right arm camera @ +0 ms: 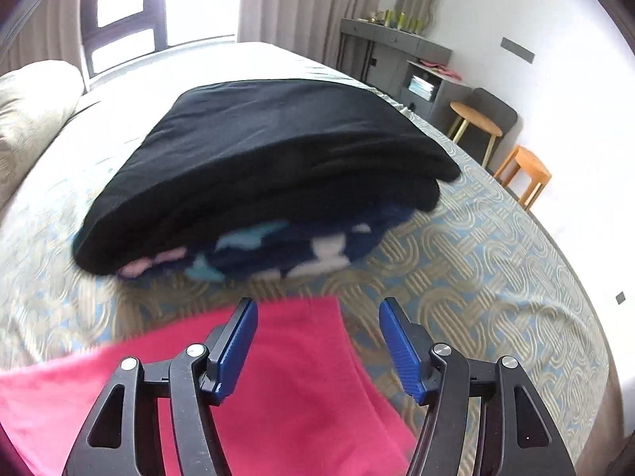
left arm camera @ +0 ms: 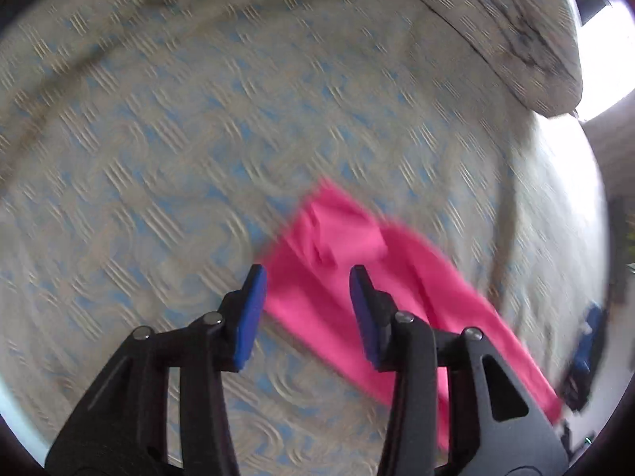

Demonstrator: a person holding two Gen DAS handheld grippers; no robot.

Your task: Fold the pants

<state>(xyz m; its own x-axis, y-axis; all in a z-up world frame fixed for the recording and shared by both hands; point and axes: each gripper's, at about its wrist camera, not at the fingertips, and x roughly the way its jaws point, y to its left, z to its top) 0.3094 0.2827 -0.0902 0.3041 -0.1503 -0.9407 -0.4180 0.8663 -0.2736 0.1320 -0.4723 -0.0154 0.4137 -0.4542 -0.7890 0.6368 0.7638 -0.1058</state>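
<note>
Pink pants (left arm camera: pixel 337 261) lie flat on the patterned bedspread (left arm camera: pixel 178 139), one end bunched into a small fold. My left gripper (left arm camera: pixel 307 277) hangs just above that end, its blue pads (left arm camera: pixel 248 317) apart and nothing pressed between them. In the right wrist view the pink pants (right arm camera: pixel 297 377) spread under and behind my right gripper (right arm camera: pixel 317 309). Its jaws stand wide, the pads (right arm camera: pixel 234 345) clear of the cloth. At the left view's right edge, the right gripper (left arm camera: pixel 583 353) shows as a blue blur beside the pants' other end.
A stack of folded clothes, black pants (right arm camera: pixel 270 150) on top of a dark blue patterned piece (right arm camera: pixel 285 250), sits on the bed beyond the pink pants. A pillow (left arm camera: pixel 496 20) lies at the head. A grey desk (right arm camera: pixel 397 51) and wooden stools (right arm camera: pixel 524 170) stand beside the bed.
</note>
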